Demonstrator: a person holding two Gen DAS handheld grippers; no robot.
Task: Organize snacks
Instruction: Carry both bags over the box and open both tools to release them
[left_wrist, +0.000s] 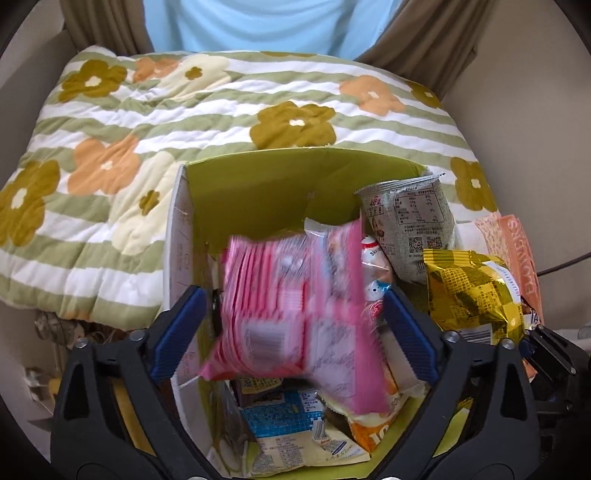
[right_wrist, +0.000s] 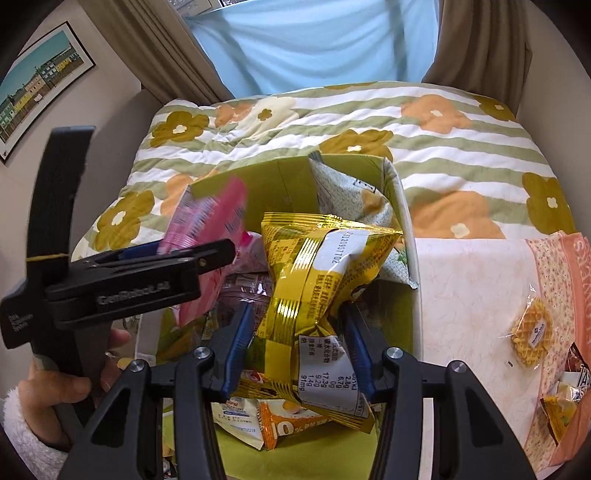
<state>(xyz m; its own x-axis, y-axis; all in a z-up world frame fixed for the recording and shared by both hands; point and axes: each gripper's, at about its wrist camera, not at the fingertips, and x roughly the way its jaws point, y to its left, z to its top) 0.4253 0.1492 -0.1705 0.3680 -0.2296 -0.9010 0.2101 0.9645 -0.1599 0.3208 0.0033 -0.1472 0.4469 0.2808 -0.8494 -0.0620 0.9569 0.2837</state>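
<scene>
A green cardboard box (left_wrist: 258, 184) stands on a flowered quilt and holds several snack packets. My left gripper (left_wrist: 295, 325) is open over the box; a blurred pink packet (left_wrist: 288, 302) hangs between its blue pads, not touching them. My right gripper (right_wrist: 299, 350) is shut on a gold-yellow packet (right_wrist: 314, 280) and holds it above the box (right_wrist: 258, 181). The gold packet also shows at the right in the left wrist view (left_wrist: 472, 295). The left gripper (right_wrist: 207, 254) and pink packet (right_wrist: 218, 214) show at the left in the right wrist view.
A grey-green packet (left_wrist: 410, 225) leans in the box's far right corner. A pink snack bag (right_wrist: 554, 332) with waffle cookies lies on a white cloth (right_wrist: 469, 295) right of the box. The quilt (left_wrist: 184, 122) spreads beyond. A hand (right_wrist: 55, 387) holds the left gripper.
</scene>
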